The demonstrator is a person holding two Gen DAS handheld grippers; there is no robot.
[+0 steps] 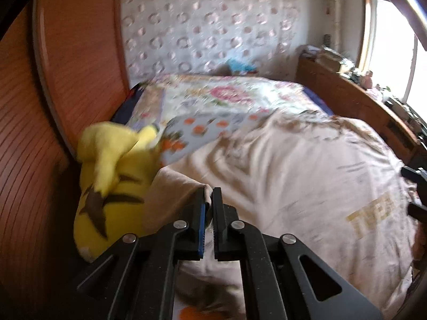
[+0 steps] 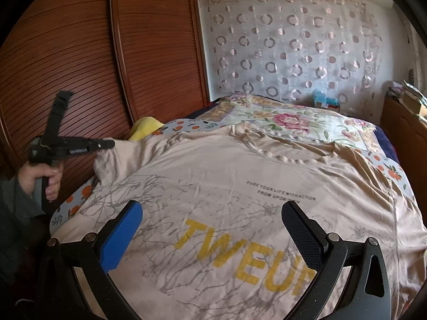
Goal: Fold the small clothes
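A beige T-shirt (image 2: 240,186) lies spread across the bed (image 2: 307,122), not yet folded. The left gripper (image 1: 209,200) has its jaws pinched on the shirt's left sleeve (image 2: 112,157), lifting it. The right gripper (image 2: 210,229) hovers above the shirt's near part, jaws wide, empty.

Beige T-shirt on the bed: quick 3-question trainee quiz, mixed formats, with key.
1. True or false: the left gripper is shut on the sleeve of the beige T-shirt.
2. The right gripper has its jaws: A) shut on the hem, B) open above the print, C) shut on the plush.
3. Fill in: the yellow letters on the shirt's chest begin with ____.

Key: 1 true; 2 B; 3 TWEU. The yellow plush toy sits beside the held sleeve.
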